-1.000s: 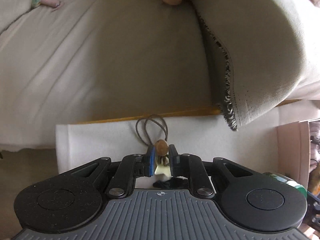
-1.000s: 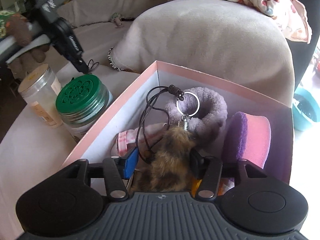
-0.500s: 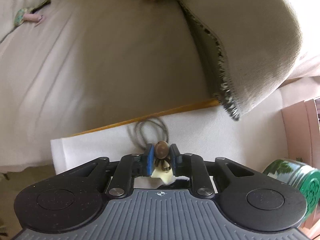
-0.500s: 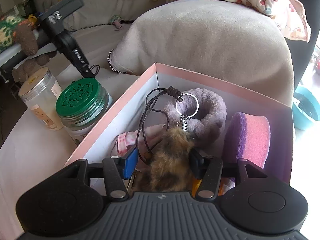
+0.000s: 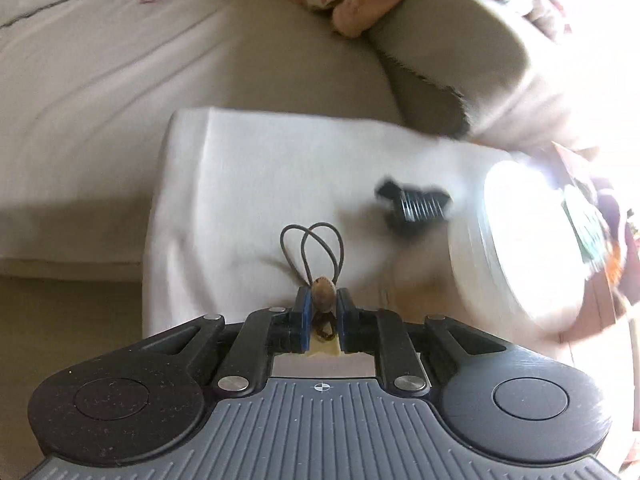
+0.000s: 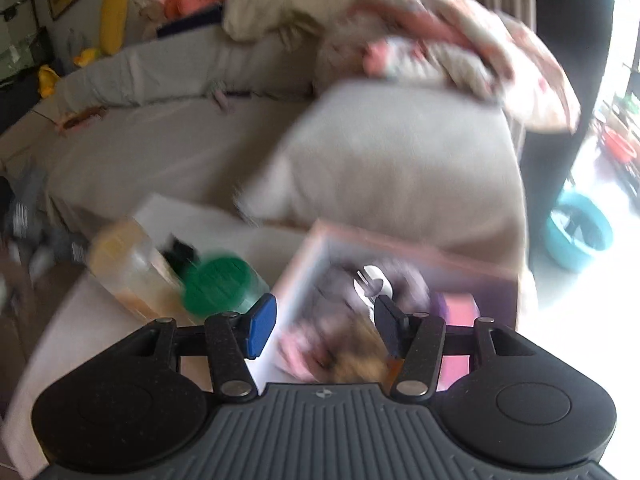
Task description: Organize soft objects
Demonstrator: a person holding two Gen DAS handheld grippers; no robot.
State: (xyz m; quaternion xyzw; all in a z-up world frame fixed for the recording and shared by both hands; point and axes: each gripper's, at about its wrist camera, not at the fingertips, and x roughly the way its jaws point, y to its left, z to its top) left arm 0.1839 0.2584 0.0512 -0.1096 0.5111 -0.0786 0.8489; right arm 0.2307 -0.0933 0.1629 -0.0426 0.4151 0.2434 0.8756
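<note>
My left gripper [image 5: 322,306] is shut on a brown bead charm [image 5: 322,288] with a dark cord loop [image 5: 312,248], held above the white-covered table [image 5: 248,184]. My right gripper [image 6: 322,328] is open and raised above the pink box [image 6: 400,256]. The brown furry keychain [image 6: 360,356] lies in the box below it, free of the jaws, beside a grey scrunchie [image 6: 400,280] and a purple-pink sponge [image 6: 460,312]. The right wrist view is blurred by motion.
A black hair clip [image 5: 416,208] lies on the table. A clear jar [image 5: 528,240] and a green-lidded jar [image 6: 216,284] stand left of the box. A beige sofa [image 5: 140,60] and cushion [image 6: 400,160] lie behind. A teal basin [image 6: 580,232] is on the floor, right.
My right gripper opened, let go of the furry keychain in the box and rose back. My left gripper swung right and lifted with the bead charm; the clip and jars came into its view.
</note>
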